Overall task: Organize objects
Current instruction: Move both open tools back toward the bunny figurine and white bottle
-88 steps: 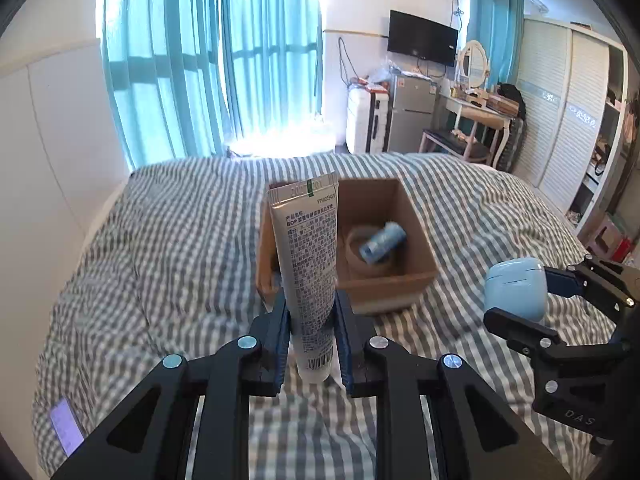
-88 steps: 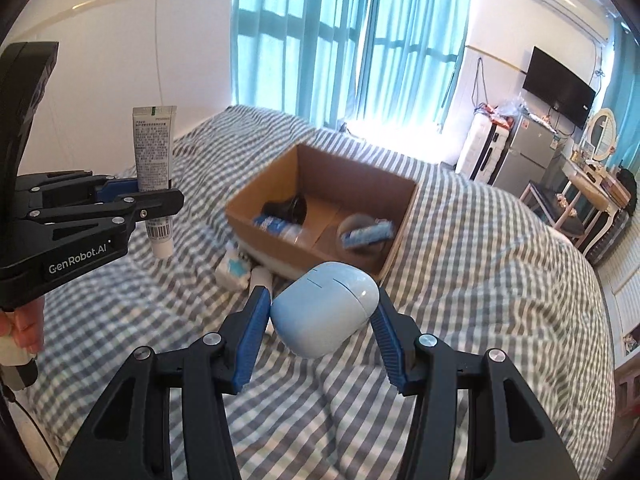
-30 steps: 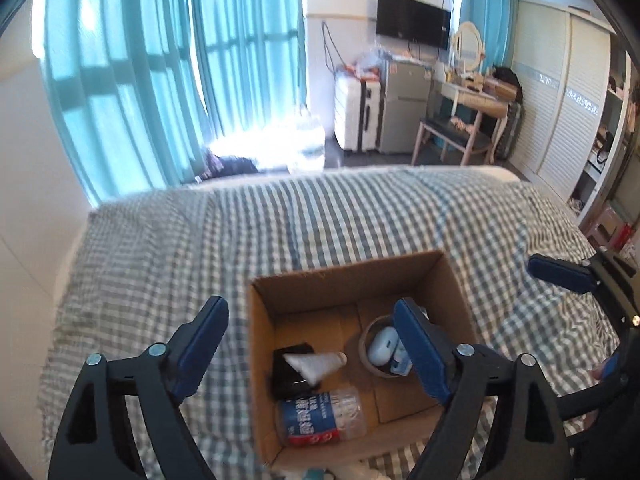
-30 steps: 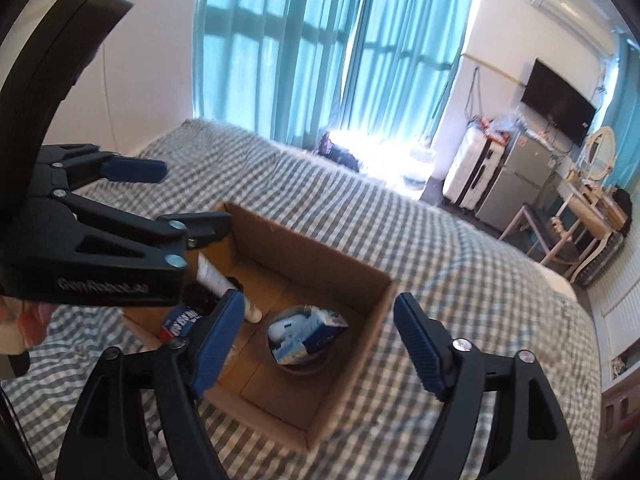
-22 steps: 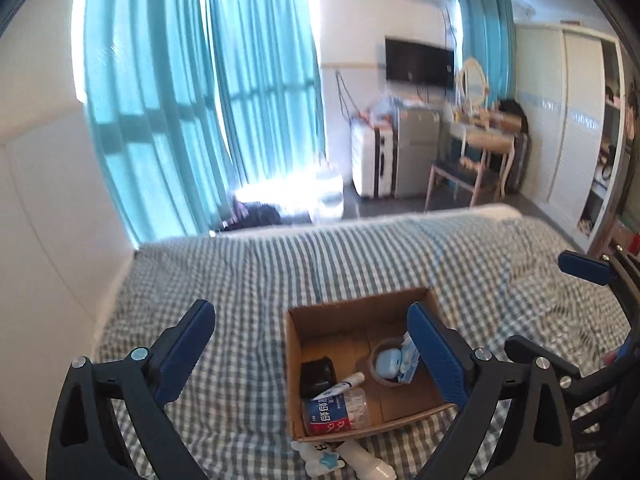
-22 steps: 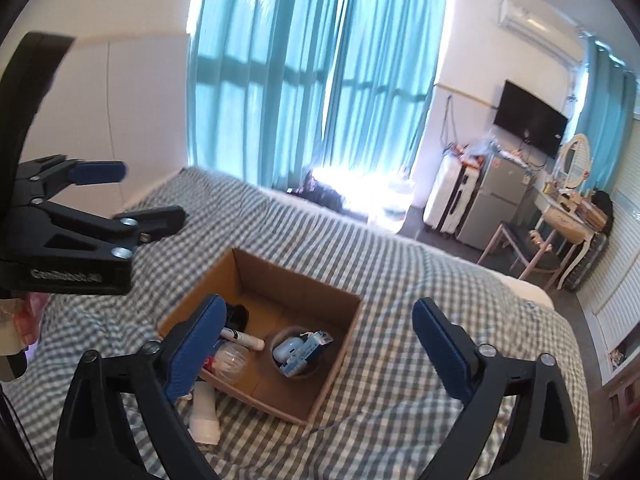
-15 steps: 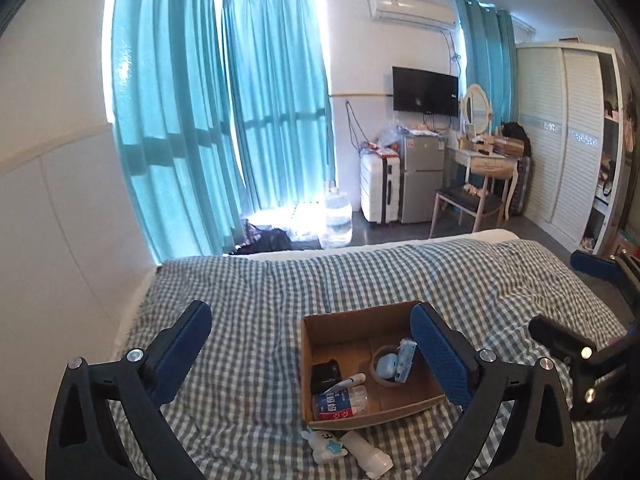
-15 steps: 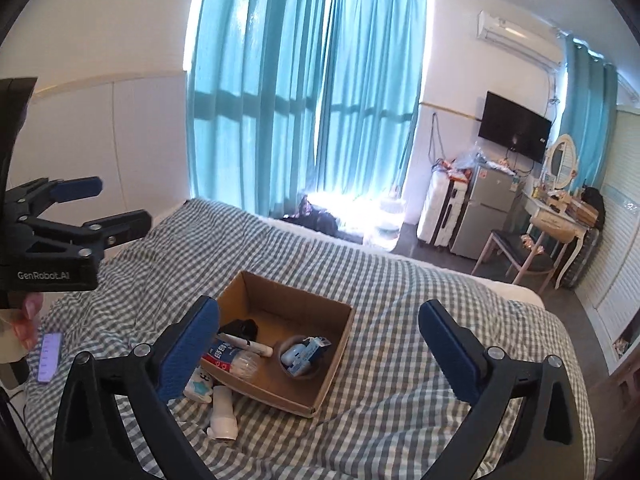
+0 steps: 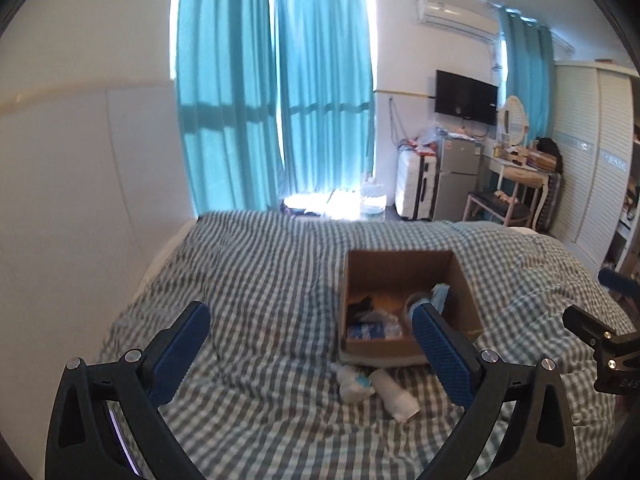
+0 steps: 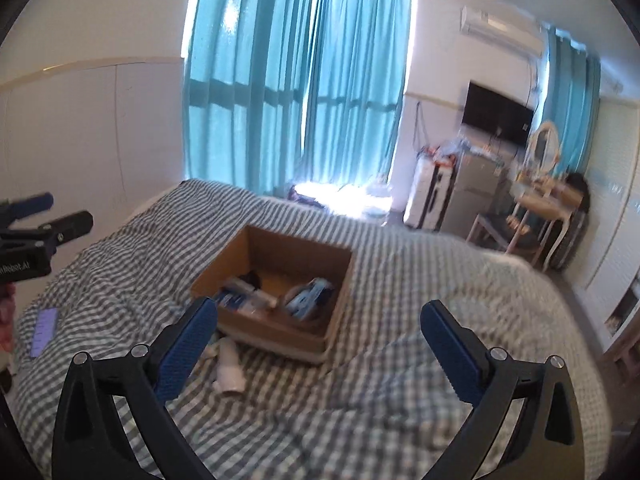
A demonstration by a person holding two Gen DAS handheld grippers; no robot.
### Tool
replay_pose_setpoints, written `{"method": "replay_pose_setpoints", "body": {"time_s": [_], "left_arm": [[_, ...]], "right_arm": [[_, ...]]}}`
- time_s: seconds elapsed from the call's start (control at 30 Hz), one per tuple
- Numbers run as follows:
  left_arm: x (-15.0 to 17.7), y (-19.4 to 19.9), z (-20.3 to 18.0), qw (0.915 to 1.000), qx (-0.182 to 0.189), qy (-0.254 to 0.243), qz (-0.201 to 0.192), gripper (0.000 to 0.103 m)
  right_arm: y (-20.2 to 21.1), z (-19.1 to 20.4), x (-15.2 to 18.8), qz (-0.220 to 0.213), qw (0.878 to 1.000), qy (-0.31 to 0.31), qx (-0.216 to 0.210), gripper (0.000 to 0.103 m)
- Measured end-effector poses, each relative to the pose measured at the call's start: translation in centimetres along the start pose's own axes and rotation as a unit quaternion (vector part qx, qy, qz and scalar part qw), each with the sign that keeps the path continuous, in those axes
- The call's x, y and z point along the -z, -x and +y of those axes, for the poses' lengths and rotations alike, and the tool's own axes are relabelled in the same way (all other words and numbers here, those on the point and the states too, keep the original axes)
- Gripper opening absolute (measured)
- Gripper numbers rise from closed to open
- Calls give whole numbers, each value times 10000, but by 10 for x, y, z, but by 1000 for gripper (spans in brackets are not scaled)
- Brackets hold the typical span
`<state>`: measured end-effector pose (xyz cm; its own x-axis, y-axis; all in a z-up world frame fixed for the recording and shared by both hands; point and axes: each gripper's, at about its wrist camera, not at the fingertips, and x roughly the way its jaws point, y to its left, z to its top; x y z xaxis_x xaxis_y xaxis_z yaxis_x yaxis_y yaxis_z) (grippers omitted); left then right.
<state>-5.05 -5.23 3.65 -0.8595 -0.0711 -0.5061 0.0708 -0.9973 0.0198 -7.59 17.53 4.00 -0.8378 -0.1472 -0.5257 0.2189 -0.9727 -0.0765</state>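
Note:
An open cardboard box (image 9: 464, 292) sits on the checked bed (image 9: 260, 280) and holds a bottle (image 9: 372, 331), a black item, a tube and blue items. It also shows in the right wrist view (image 10: 336, 312). Two white items (image 9: 396, 394) lie on the bed just in front of the box, also in the right wrist view (image 10: 230, 368). My left gripper (image 9: 312, 352) is open and empty, held back from the box. My right gripper (image 10: 320, 340) is open and empty, also back from the box.
A phone with a lit screen (image 10: 45, 330) lies on the bed at the left. A white padded headboard wall (image 9: 80, 200) runs along the left. Teal curtains, a fridge, a suitcase, a desk with chair and a wardrobe stand beyond the bed.
Both grippers let go of the tube and the pale blue case into the box, opened wide, then pulled back and up from the box.

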Motion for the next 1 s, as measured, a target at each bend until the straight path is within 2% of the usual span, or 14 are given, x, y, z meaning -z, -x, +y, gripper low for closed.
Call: {"method": "replay_pose_setpoints", "body": {"time_s": [0.1,0.27,0.53,0.73,0.93,1.0], "left_arm": [[25,-18,9,9996,-116,203,186,103],[48,-55,13,9977,-188,299,577,103],[72,-109,3,9949,-395,7,933,103],[105,-145,-5,9867,-515,-296,1516,103],[121,-162,-7,9803,-493,-399,1873,103],[123,-167,-4,9784,-485,-318,1982,103]], "right_arm": [[-20,8,18,121,9998,-172,-11,102],[-62,25,29,459,9987,-221,-93,102],[-115,38,38,794,9964,-237,-151,102],[-159,44,72,1438,9886,-241,-375,101],[-192,54,90,1945,9792,-186,-540,92],[-203,61,94,2117,9753,-102,-630,82]]}}
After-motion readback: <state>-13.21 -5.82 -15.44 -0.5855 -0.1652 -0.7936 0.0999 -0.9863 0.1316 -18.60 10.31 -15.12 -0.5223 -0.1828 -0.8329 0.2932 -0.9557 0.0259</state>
